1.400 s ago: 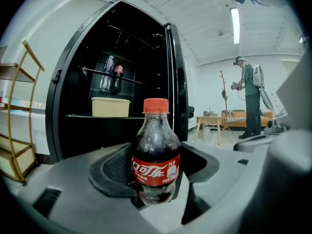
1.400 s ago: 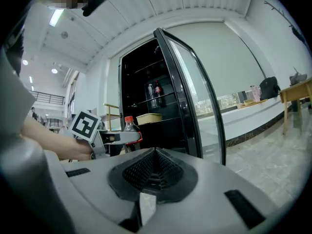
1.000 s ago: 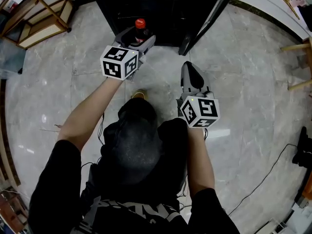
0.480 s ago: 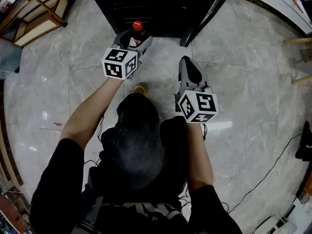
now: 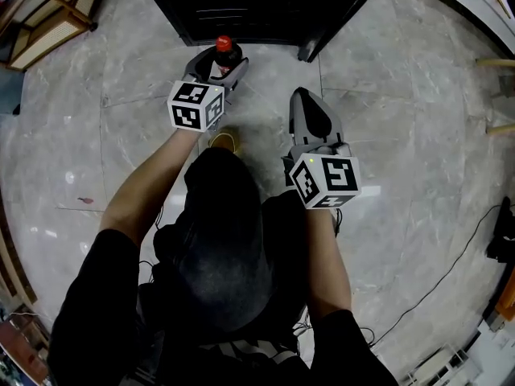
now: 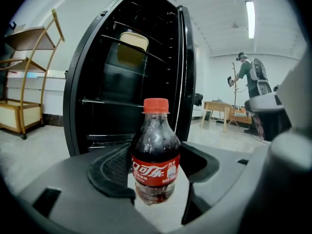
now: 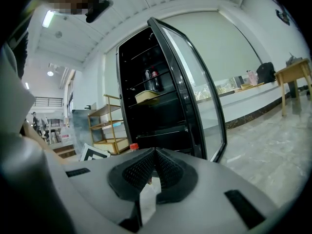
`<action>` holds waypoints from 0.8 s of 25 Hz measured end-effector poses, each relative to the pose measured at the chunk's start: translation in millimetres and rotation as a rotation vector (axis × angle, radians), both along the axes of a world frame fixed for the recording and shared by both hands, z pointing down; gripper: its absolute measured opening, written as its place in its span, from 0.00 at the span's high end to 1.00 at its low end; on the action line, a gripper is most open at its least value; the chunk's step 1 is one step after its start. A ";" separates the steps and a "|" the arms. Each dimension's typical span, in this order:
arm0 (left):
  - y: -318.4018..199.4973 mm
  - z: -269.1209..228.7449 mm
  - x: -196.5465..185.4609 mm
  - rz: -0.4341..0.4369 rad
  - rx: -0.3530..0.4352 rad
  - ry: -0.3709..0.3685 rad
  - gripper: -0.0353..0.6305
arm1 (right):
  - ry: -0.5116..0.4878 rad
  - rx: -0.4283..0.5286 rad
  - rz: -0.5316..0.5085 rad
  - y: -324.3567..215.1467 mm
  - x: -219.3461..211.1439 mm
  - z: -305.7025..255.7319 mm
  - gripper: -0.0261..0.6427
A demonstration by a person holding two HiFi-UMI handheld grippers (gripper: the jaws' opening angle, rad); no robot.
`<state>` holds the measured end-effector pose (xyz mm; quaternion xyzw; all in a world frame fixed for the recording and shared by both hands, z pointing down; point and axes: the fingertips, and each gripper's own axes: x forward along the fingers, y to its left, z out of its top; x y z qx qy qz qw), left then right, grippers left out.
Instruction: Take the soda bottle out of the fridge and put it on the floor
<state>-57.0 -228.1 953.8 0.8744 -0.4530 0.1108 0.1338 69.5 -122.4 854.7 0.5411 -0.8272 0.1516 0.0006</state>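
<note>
Soda bottle [image 6: 155, 152]: out of the fridge [image 5: 257, 6], upright, red cap on top, dark cola inside, red label round the middle. Clamped at label height between the pads of the left gripper [image 5: 219, 59], one pad pressing on each side. Hangs just in front of the fridge's open front, over the grey marbled floor [image 5: 402, 135], close to the cabinet's lower front edge. Cannot tell whether the base of the soda bottle touches the floor.

Right gripper [image 7: 153, 162]: jaws together, pad tips meeting, nothing between them. Held beside the left one, a little nearer the body in the head view, pointing toward the foot of the fridge door [image 5: 342, 18]. Touches neither the bottle nor the fridge.

Fridge door swung wide open to the right, glass-fronted with a dark frame. Inside, wire shelves [image 6: 122, 104]; on an upper one, a pale container [image 6: 132, 48].

Left of the fridge, a wooden shelf unit [image 5: 48, 22] on the floor. Near the floor's lower right corner in the head view, a thin cable [image 5: 434, 296]. Far off in the left gripper view, a person [image 6: 251, 77] standing by a table.
</note>
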 end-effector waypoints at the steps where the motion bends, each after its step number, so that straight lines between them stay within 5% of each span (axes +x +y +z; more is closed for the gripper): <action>1: 0.3 6.9 0.3 0.001 -0.006 -0.003 0.50 | -0.008 -0.002 0.003 -0.8 0.6 0.9 0.93; 20: -12.5 115.7 11.4 0.008 -0.058 -0.071 0.50 | -0.031 -0.081 0.001 -15.0 3.5 34.2 0.93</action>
